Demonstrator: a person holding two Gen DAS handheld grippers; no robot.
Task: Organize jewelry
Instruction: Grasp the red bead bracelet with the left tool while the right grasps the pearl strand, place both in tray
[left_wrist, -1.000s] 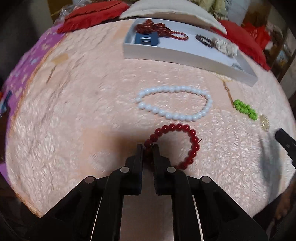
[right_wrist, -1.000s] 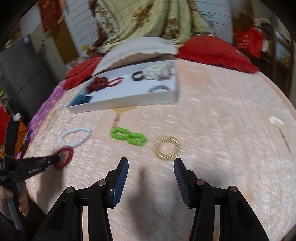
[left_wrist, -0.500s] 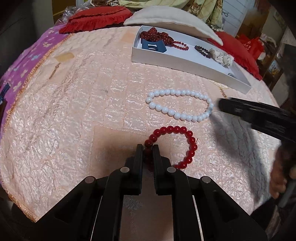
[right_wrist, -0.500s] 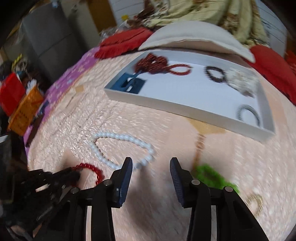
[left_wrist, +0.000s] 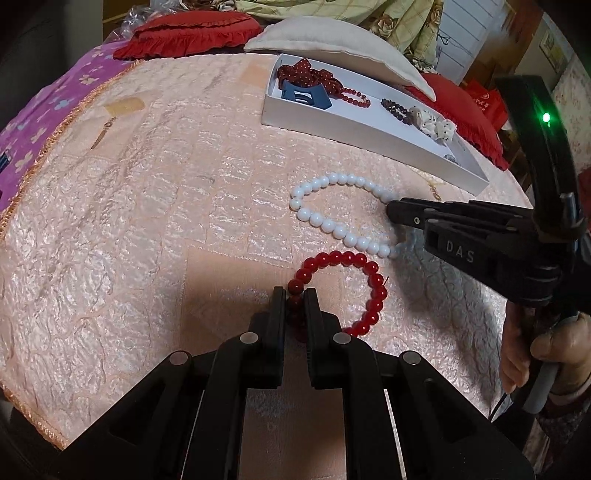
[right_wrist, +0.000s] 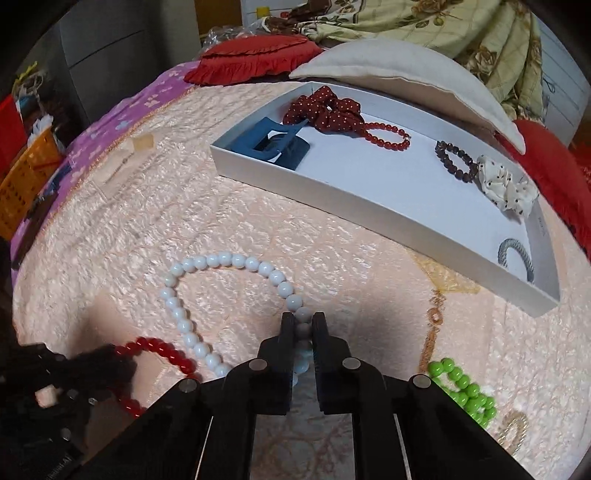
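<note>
Since a second ago the right gripper (right_wrist: 303, 325) has swung across from the green beads (right_wrist: 463, 387) to the white bead necklace (right_wrist: 229, 260), and its fingers, then wide apart, are now clamped on the necklace's near end. Nearest on the left, the left gripper (left_wrist: 294, 299) keeps its fingers pinched on the red bead bracelet (left_wrist: 354, 258), which lies on the peach bedspread (left_wrist: 155, 206) just beside the white strand. Farther back sits the white tray (right_wrist: 332, 188), holding a blue hair claw (right_wrist: 273, 144), a red scrunchie, other bracelets and a white scrunchie.
</note>
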